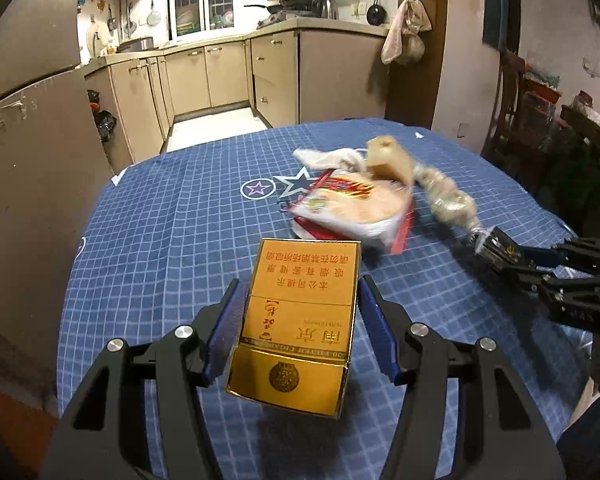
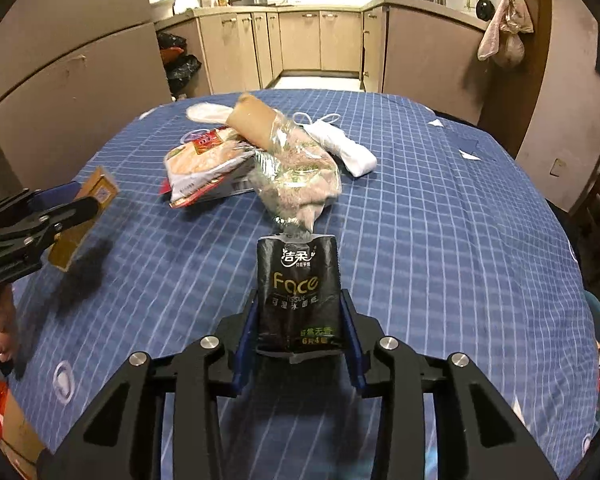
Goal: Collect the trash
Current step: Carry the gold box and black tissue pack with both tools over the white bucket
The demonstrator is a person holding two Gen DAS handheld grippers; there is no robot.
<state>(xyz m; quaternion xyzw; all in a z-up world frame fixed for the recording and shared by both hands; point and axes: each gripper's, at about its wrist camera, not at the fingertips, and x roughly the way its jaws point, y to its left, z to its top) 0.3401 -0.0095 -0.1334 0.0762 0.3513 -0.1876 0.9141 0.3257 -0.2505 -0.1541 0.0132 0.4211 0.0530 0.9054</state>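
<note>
My left gripper (image 1: 300, 300) is shut on a gold cigarette pack (image 1: 296, 320) and holds it above the blue checked tablecloth (image 1: 160, 232). It also shows in the right wrist view (image 2: 80, 208), at the left. My right gripper (image 2: 298, 312) is shut on a black tissue packet (image 2: 298, 292) over the table. It shows in the left wrist view (image 1: 496, 248) at the right. A pile of trash lies mid-table: a red and white snack bag (image 2: 204, 160), a clear plastic bag (image 2: 300, 180), a tan box (image 2: 252, 122) and white cloth (image 2: 348, 148).
The round table (image 2: 460, 240) stands in a kitchen with beige cabinets (image 2: 320, 40) behind. Dark bags (image 2: 180, 68) lie on the floor at the far left. A wooden chair (image 1: 512, 96) stands at the right. A cardboard box (image 2: 12, 432) sits at the lower left.
</note>
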